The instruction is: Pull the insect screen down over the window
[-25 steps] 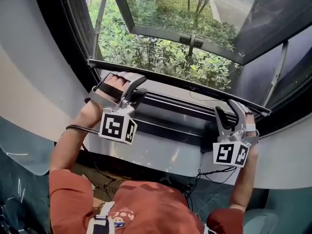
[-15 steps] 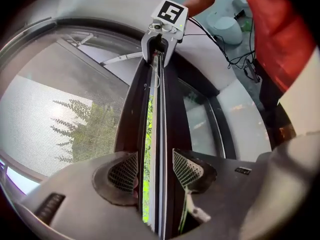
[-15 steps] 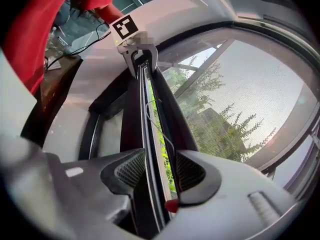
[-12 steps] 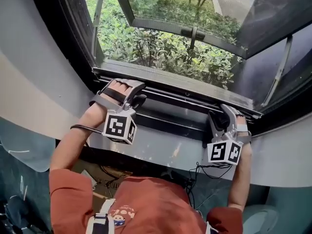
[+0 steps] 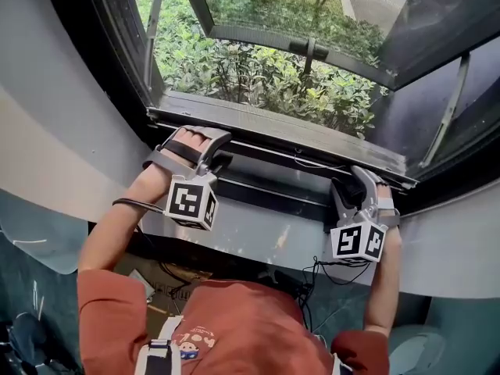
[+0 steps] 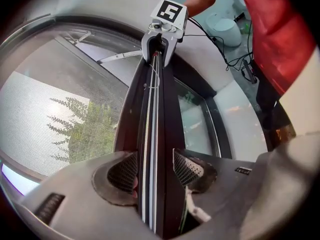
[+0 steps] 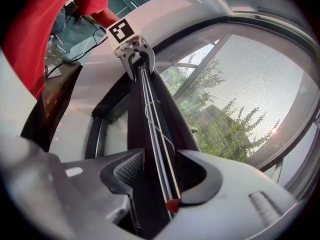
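Gripping screen bar above grey sill, left hand-held gripper, right hand-held gripper jaws just opening around it, shrubs outside

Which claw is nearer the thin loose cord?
The right claw, jaws just opening around the bar: the cord lies beside it, far from the left claw.

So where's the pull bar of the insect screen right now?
In the head view the pull bar lies across the bottom of the window, along the dark lower frame and just above the grey sill in front of the person.
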Demonstrator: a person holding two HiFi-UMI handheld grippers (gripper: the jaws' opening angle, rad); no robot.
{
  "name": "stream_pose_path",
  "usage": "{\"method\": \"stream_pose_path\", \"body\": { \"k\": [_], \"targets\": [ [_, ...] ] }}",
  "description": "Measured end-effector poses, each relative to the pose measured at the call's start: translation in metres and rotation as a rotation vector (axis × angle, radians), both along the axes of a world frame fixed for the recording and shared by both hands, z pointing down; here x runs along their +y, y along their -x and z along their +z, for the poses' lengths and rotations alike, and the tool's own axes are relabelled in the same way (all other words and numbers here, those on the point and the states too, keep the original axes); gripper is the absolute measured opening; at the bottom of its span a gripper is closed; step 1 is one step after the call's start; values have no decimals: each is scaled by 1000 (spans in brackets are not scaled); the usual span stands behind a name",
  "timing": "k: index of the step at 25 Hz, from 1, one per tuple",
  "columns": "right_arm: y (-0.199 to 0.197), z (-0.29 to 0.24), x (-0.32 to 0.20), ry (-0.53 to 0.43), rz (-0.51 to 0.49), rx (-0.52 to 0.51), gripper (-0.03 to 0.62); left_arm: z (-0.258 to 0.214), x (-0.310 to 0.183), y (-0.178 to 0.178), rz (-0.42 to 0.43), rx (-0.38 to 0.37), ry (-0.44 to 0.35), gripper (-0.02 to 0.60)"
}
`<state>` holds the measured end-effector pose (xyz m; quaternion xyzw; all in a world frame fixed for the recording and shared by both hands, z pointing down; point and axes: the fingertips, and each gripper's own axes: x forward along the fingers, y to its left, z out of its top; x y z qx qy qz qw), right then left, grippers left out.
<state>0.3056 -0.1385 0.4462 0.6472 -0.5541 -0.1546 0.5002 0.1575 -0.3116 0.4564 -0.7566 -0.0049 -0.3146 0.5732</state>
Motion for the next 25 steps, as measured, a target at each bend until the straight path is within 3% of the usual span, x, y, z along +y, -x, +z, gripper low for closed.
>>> {"method": "stream_pose_path", "body": {
  "k": [16, 25],
  "targets": [
    [2, 17, 0, -14, -4, -61, 212, 20, 1, 2, 1, -46, 47, 207],
    [0, 21, -1, -103, 23, -106, 216, 23, -1, -2, 9, -28, 36, 209]
  ]
}}
